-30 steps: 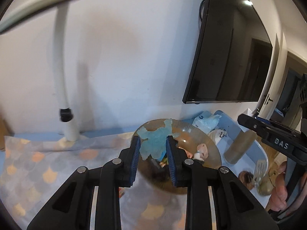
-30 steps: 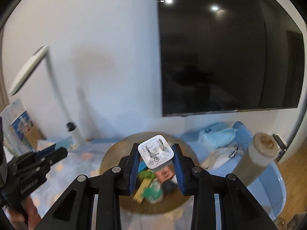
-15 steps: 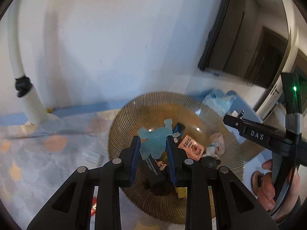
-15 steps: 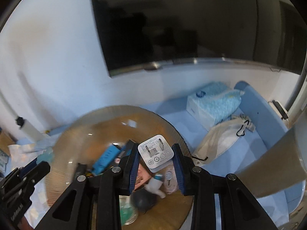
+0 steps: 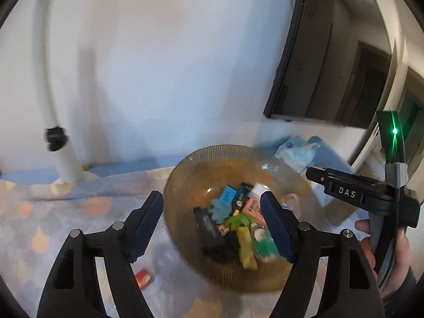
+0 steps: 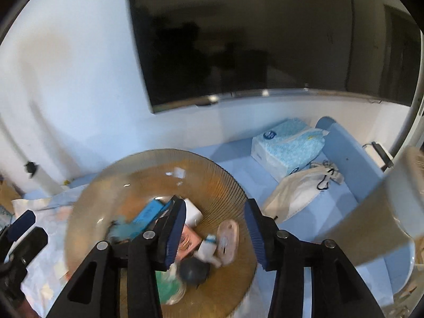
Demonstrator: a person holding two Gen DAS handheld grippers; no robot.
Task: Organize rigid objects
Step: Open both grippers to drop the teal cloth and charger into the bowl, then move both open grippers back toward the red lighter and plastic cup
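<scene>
White wall and a dark wall-mounted screen (image 6: pixel 265 39) back a pale patterned cloth (image 5: pixel 66 212). Both claws hang over the ribbed amber glass bowl (image 5: pixel 185 167). The left gripper (image 5: pixel 212 220) is opening, nothing between its jaws; the light-blue jagged piece (image 5: pixel 220 209) lies directly below in the heap. The right gripper (image 6: pixel 214 235) is opening too, empty; the white plug-in charger (image 6: pixel 192 213) rests just left of it. 1 small red item (image 5: pixel 144 278) remains on the cloth, nearest the left claw.
</scene>
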